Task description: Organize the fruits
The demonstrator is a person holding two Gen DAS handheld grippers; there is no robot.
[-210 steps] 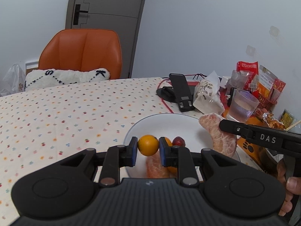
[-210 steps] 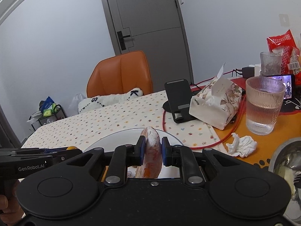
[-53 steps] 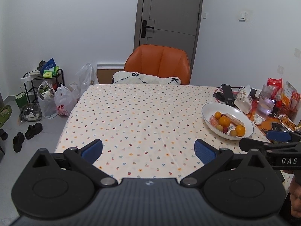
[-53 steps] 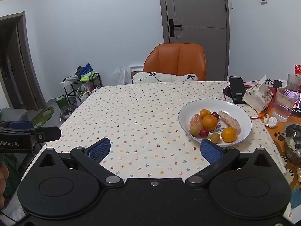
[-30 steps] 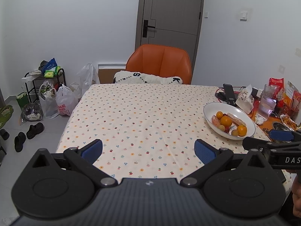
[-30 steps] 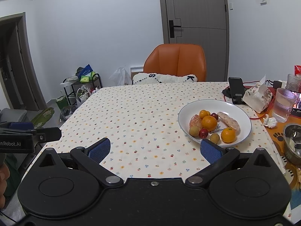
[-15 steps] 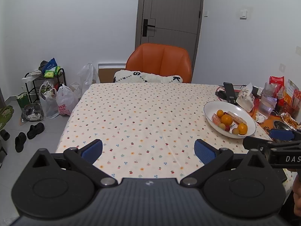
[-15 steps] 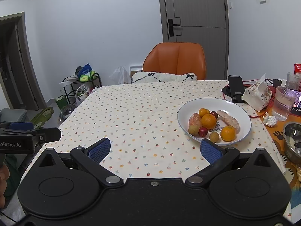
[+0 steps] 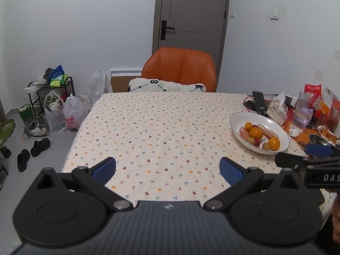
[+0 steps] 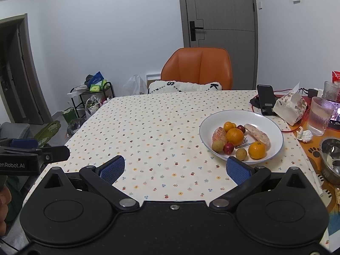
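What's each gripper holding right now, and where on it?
Nothing. The left gripper and right gripper are both open with bare blue pads. All the fruit lies in the white round ceramic bowl.

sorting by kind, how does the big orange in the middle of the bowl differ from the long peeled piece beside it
The big orange is round, smooth and bright orange; the long peeled piece is elongated, pale pink and rough. The orange touches other fruit; the piece lies more apart. Both rest in the white bowl.
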